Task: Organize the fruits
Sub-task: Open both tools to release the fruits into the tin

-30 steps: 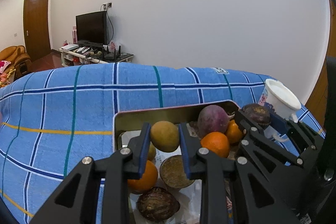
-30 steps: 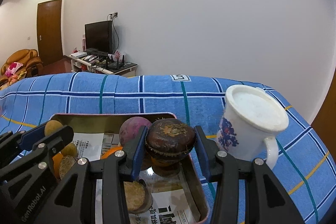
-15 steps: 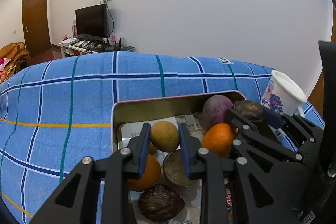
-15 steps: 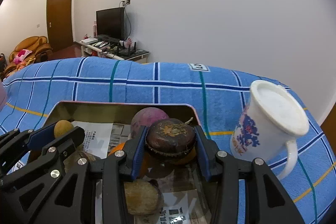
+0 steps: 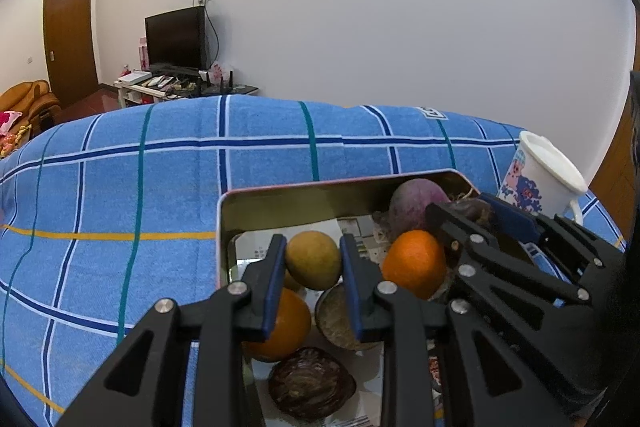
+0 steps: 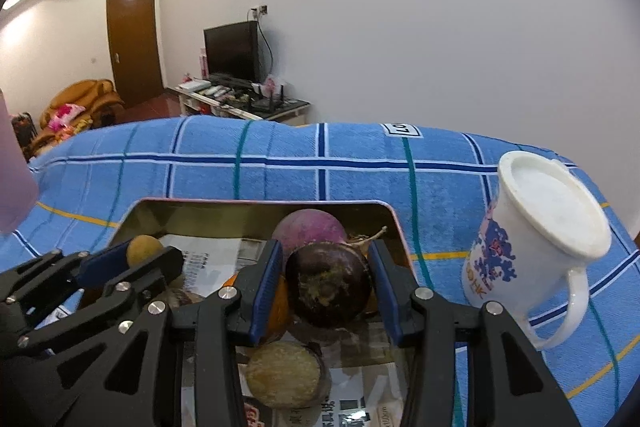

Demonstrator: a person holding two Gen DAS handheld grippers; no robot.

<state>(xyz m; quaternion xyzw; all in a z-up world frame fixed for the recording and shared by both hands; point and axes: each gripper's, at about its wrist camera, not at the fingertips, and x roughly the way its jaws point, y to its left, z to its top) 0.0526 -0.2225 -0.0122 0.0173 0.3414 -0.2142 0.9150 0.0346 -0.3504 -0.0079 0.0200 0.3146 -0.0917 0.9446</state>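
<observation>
Gripping a smooth oval yellow fruit (image 5: 313, 259), round dark wrinkled fruit (image 6: 329, 290), metal tin (image 5: 280, 195)

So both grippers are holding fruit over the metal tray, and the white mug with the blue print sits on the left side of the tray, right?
Not quite: the white mug sits on the right side of the metal tray, as the right wrist view shows. The left gripper does hold a yellow-green fruit, and the right gripper a dark purple fruit.

Ceiling-lit (bright) — sharp, fisheye-warped edges.
</observation>
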